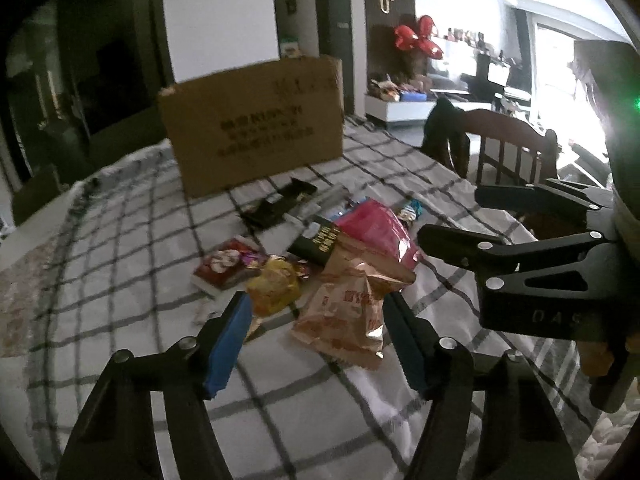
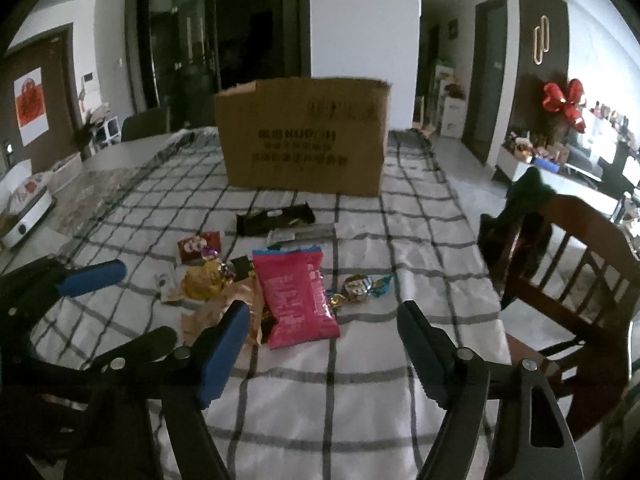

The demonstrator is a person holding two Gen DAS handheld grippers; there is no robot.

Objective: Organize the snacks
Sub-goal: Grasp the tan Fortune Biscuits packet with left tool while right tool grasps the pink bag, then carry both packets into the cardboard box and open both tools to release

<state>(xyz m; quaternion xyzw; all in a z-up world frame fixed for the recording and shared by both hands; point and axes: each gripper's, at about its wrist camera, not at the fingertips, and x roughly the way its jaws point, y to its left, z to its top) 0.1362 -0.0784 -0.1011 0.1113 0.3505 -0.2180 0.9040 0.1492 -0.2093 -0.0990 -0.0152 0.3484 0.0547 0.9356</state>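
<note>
Both grippers hang with jaws apart, empty: the left gripper (image 1: 316,332) above a tan bag (image 1: 352,308), the right gripper (image 2: 320,344) just short of the pink bag (image 2: 296,300). The box (image 2: 304,136) stands at 12 o'clock. The overlapping snacks may drag along, since the bags touch.

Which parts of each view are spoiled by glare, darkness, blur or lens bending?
Left wrist view: window glare washes out the right side, the left background is nearly black, and the cardboard box print is smeared. Right wrist view: lighting is more even, but the checked tablecloth lines bow and the corners go black.
</note>
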